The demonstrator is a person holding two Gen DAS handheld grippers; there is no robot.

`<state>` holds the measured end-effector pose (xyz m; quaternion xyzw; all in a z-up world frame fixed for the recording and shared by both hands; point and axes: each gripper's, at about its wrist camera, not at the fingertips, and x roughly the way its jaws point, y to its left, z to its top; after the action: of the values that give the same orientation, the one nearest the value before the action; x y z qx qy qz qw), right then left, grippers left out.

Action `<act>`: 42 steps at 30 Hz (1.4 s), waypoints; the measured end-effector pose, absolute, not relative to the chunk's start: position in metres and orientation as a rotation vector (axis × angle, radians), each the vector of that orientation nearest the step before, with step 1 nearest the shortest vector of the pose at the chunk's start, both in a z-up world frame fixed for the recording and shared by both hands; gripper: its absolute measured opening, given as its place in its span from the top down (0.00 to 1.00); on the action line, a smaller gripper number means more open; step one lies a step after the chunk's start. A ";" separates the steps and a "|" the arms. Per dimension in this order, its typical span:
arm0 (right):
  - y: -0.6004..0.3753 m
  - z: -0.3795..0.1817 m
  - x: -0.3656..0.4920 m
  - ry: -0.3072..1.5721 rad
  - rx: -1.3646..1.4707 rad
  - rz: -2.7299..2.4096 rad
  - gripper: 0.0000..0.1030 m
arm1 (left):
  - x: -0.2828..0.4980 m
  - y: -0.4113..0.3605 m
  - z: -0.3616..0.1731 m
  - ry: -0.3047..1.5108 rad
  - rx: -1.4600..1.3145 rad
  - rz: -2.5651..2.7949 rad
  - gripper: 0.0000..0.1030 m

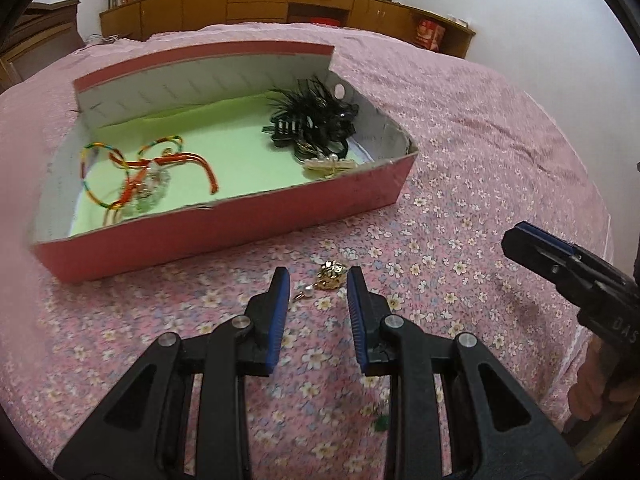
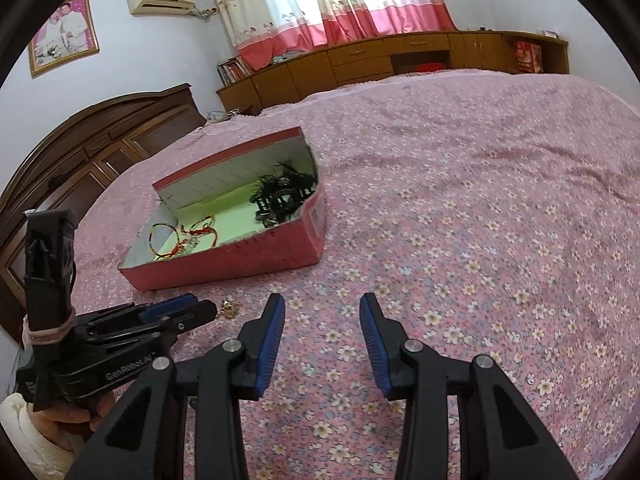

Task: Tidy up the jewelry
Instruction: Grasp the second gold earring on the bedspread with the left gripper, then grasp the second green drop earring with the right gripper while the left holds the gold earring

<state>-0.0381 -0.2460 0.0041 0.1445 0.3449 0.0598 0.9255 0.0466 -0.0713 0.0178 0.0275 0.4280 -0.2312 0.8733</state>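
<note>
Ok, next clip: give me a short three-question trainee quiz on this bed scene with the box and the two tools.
1. True or false: the gold earring lies inside the red box.
2. Which tool has the earring just ahead of its open jaws? A) left tool B) right tool
3. Fill in: in the left wrist view the black feather hair clip sits at the box's ____ end, the coloured bangles at the other.

Key
1. False; it lies on the flowered bedspread, in front of the box.
2. A; the right tool has only bedspread between its fingers.
3. Right.
</note>
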 end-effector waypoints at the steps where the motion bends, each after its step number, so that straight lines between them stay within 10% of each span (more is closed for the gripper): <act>1: -0.247 0.003 -0.038 0.710 0.300 0.118 0.59 | 0.048 -0.073 0.016 0.890 0.059 -0.489 0.80; 10: -0.254 -0.006 -0.041 0.735 0.323 0.095 0.59 | 0.053 -0.086 0.001 0.878 0.119 -0.493 0.80; 14: -0.252 -0.008 -0.042 0.742 0.326 0.095 0.59 | 0.054 -0.084 0.000 0.877 0.105 -0.506 0.96; 42: -0.192 -0.002 -0.060 0.793 0.281 0.200 0.59 | 0.026 0.013 0.037 0.848 -0.066 -0.291 0.97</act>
<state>-0.0603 -0.1921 -0.0017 0.1364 0.3844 0.0968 0.9079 0.0262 0.0129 0.0366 -0.0318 0.4100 -0.1404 0.9007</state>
